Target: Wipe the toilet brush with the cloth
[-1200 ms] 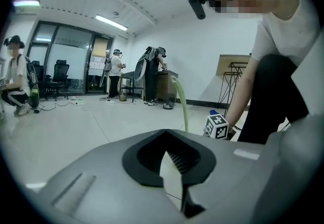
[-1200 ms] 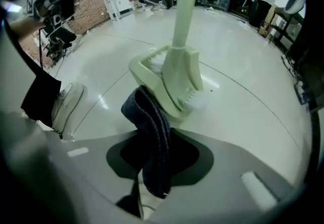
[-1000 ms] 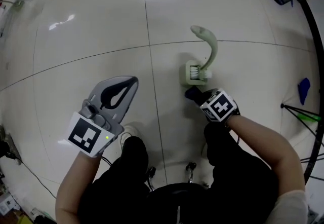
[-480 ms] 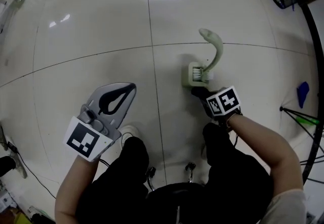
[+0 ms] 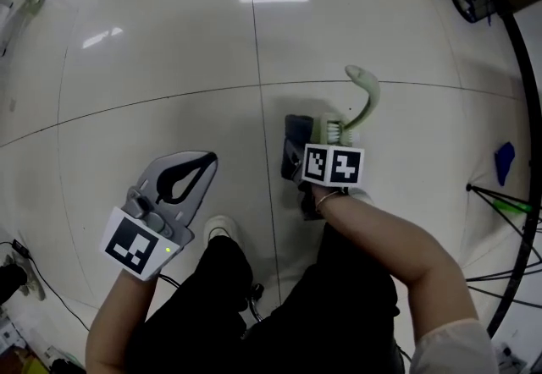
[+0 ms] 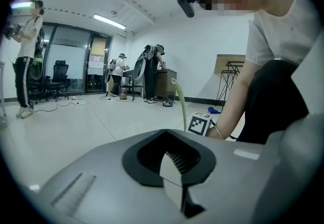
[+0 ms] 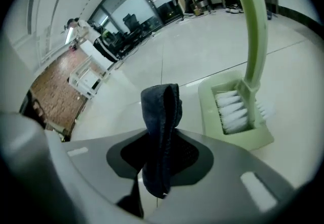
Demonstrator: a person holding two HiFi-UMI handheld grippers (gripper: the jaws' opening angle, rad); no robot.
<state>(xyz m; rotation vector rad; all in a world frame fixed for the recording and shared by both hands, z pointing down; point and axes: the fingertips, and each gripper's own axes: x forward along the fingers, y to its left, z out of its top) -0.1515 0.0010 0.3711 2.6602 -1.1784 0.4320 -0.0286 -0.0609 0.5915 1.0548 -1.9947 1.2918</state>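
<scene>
Dk blue-black cloth (image 7: 161, 132): folded into a narrow strip, pinched btwn the fingers of the right gripper (image 7: 161, 164). Top end stands up past the fingertips, bottom end hangs just below the pads. Pale green toilet brush (image 7: 251, 30): curved handle, white bristles pointing down, upright in a matching green holder (image 7: 238, 139). It sits just beyond the fingertips & to their right, near the cloth but not touching it.

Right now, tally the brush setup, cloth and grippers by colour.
Pale green: 2 (toilet brush, holder)
Dark: 1 (cloth)
Grey: 2 (left gripper, right gripper)
Total: 5
</scene>
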